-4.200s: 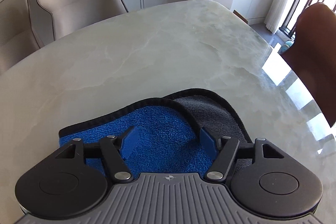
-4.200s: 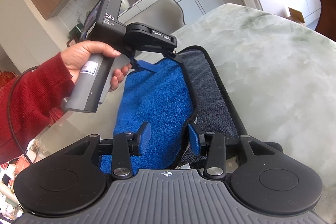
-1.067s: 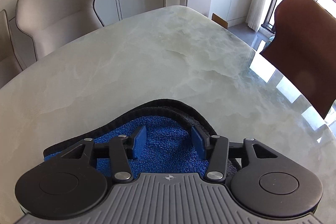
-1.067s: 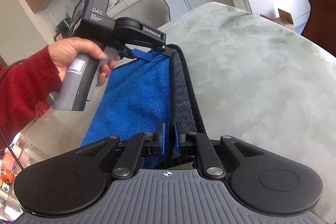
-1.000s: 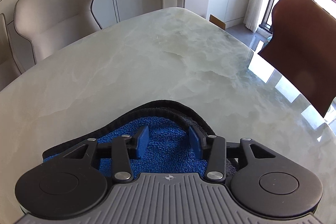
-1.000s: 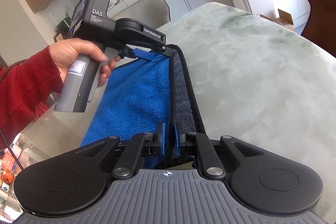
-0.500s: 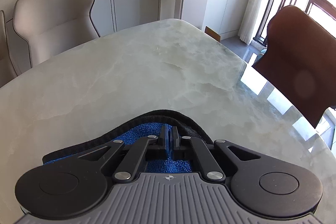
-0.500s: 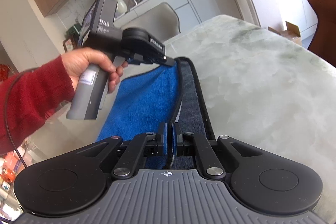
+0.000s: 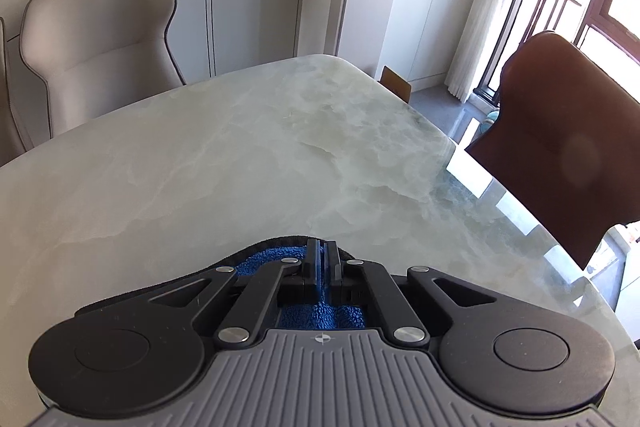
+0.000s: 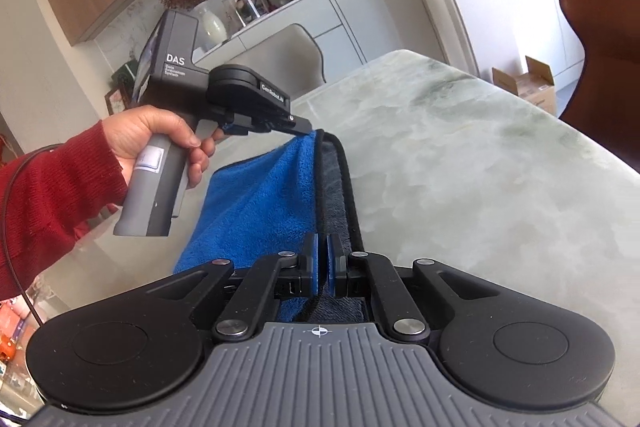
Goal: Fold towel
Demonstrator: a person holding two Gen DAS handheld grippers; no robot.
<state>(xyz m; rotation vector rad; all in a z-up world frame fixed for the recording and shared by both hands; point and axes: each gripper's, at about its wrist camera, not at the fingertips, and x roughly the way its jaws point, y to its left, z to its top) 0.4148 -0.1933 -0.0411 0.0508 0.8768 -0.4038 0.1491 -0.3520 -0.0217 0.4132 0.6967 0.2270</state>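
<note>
The towel (image 10: 256,203) is blue on one side and dark grey on the other, with a black hem. It lies half folded on the marble table (image 10: 460,179). My right gripper (image 10: 322,251) is shut on the towel's near edge. My left gripper (image 10: 308,135), held by a hand in a red sleeve, is shut on the far corner and lifts it off the table. In the left wrist view the left gripper (image 9: 322,259) pinches the blue towel (image 9: 256,261), which is mostly hidden under it.
A beige chair (image 9: 100,39) stands at the table's far side. A brown chair (image 9: 560,147) stands at the right edge and also shows in the right wrist view (image 10: 600,35). A cardboard box (image 10: 524,83) sits on the floor.
My left gripper closed on the towel's corner and both grippers rose, lifting the towel edge off the table. The right gripper stayed shut on the towel.
</note>
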